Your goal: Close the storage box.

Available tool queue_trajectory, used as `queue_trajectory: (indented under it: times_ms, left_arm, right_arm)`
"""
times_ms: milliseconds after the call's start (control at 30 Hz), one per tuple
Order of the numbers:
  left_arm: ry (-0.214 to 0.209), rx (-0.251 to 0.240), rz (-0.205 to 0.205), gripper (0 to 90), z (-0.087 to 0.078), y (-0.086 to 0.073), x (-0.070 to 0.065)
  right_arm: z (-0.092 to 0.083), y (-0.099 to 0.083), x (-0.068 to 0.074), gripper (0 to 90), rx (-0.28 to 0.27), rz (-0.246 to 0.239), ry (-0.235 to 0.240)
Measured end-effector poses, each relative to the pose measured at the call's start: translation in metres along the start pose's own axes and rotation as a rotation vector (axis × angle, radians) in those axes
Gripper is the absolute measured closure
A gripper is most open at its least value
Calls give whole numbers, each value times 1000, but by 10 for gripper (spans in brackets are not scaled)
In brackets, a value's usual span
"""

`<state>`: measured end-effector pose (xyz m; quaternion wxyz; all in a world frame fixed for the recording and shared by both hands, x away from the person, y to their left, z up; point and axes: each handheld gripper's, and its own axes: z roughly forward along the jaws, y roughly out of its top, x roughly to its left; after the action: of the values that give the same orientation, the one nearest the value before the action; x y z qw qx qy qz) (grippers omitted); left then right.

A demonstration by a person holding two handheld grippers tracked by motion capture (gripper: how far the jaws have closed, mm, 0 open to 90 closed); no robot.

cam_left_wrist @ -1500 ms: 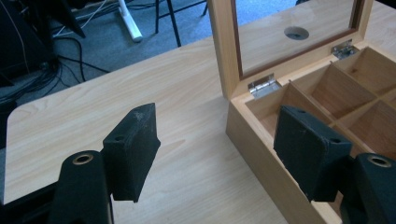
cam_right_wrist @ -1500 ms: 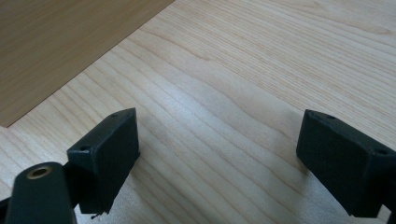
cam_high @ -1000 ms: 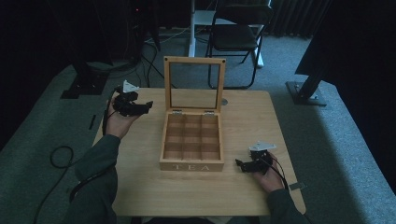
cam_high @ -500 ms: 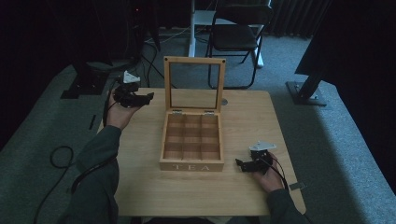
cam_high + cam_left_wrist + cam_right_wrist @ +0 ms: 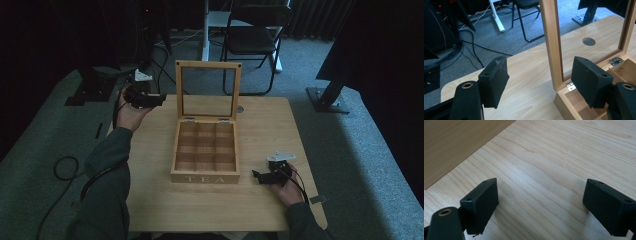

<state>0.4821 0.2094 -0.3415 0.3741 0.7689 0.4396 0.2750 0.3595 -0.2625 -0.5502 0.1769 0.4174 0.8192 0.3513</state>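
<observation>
1. The tea box (image 5: pixel 584 105) is running off the bottom and right edges of the left gripper view; its upright lid (image 5: pixel 551 42) is being cut by the top edge.
2. The person's sleeves (image 5: pixel 107 190) are leaving the high view at the bottom edge.
3. The folding chair (image 5: pixel 255 35) is sinking into darkness, its back being cropped at the top.

the left gripper (image 5: pixel 161 98) is held up at the table's (image 5: pixel 150 200) far left corner, its jaws pointing right toward the raised glass lid (image 5: pixel 208 88) of the wooden tea box (image 5: pixel 205 176), just short of the lid's left post. the box stands open, nine bare compartments showing. the right gripper (image 5: pixel 256 175) rests low on the table just right of the box's front corner, jaws facing the box.
</observation>
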Motion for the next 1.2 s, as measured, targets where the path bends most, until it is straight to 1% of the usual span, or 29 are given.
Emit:
queue_trajectory:
  times_ms: [100, 200, 267, 300, 433, 667, 800, 900, 1033, 1100, 1167, 1200]
  left_arm:
    - [-1, 1, 5, 297, 2, 2, -1]
    - [-19, -14, -2, 298, 2, 6, -3]
    - [-19, -16, 11, 298, 3, 9, -5]
    - [-20, -17, 9, 298, 4, 11, -5]
    - [-18, -6, 13, 303, 8, 16, -5]
    - [-26, 5, -3, 304, 18, 20, -5]
    - [-30, -8, 0, 316, 23, 22, -7]
    - [-36, -2, 0, 318, 27, 23, -9]
    - [-48, -1, -10, 319, 34, 25, -10]
    - [-56, -6, -31, 319, 38, 26, -9]
    - [-58, -2, -35, 319, 41, 26, -8]
    - [-57, 6, -36, 319, 46, 28, -7]
  right_arm:
    - [0, 0, 0, 127, 0, 0, 0]
    - [0, 0, 0, 127, 0, 0, 0]
    - [0, 0, 0, 127, 0, 0, 0]
    - [0, 0, 0, 127, 0, 0, 0]
    - [0, 0, 0, 127, 0, 0, 0]
    - [0, 0, 0, 127, 0, 1, 0]
    - [0, 0, 0, 127, 0, 0, 0]
    - [0, 0, 0, 127, 0, 0, 0]
    - [0, 0, 0, 128, 0, 0, 0]
    - [0, 0, 0, 127, 0, 0, 0]
    - [0, 0, 0, 127, 0, 0, 0]
    - [0, 0, 0, 127, 0, 1, 0]
